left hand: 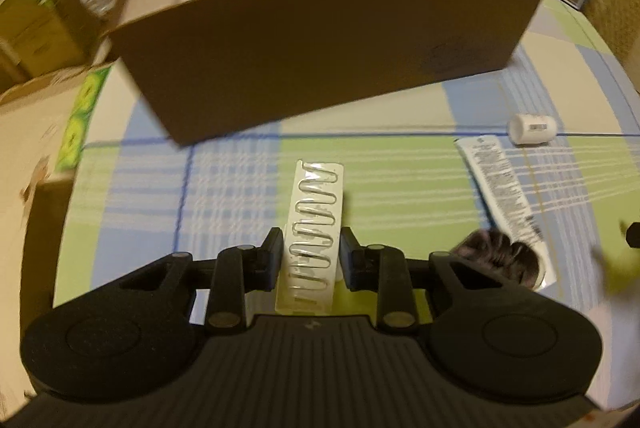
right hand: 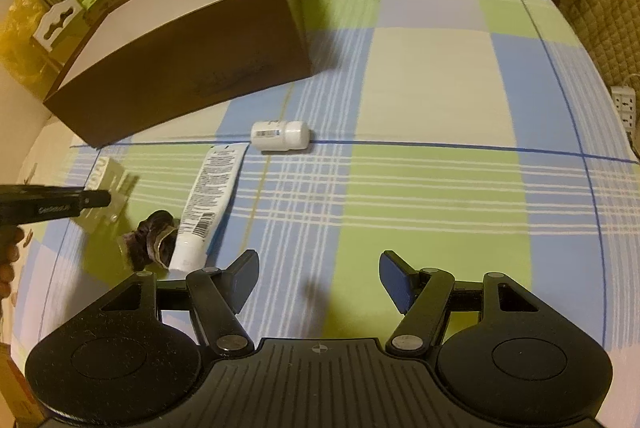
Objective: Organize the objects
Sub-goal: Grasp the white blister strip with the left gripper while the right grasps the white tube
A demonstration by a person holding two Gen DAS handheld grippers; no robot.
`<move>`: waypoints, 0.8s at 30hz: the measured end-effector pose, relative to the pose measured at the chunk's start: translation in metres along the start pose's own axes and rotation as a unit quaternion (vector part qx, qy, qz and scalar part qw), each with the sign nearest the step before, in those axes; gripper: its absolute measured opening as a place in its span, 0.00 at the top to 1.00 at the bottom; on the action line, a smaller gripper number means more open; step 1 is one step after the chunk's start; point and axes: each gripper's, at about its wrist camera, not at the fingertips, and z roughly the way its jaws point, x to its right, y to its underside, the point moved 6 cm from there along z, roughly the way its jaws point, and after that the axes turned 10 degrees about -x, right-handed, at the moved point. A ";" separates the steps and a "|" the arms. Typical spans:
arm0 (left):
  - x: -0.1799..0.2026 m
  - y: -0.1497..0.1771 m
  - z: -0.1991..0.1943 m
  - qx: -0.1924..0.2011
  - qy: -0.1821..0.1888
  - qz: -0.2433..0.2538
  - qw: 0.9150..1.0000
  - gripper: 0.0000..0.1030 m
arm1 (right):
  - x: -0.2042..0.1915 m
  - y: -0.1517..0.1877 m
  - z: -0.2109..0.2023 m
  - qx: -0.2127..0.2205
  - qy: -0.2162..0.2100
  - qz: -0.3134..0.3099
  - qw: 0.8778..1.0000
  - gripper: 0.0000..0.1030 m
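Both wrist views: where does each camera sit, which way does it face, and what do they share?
Left wrist: sits behind the left tool, faces the box; its fingers clamp a blister strip.
Right wrist: sits behind the open right tool, faces across the checked cloth; the left tool and a hand show at the left edge.
Shared: box, tube, bottle, dark scrunchie.
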 end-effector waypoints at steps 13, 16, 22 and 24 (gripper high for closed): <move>-0.018 0.026 -0.013 -0.009 -0.009 -0.056 0.998 0.76 | -0.071 -0.008 0.050 -0.003 -0.036 -0.073 0.997 0.39; -0.018 0.027 -0.013 -0.008 -0.008 -0.058 0.998 0.76 | -0.078 -0.011 0.060 -0.008 -0.024 -0.085 0.996 0.44; -0.018 0.027 -0.012 -0.008 -0.007 -0.057 0.998 0.75 | -0.086 -0.018 0.080 -0.015 -0.018 -0.100 0.995 0.57; -0.017 0.025 -0.012 -0.007 -0.007 -0.055 0.998 0.75 | -0.089 -0.021 0.082 -0.005 -0.010 -0.114 0.993 0.61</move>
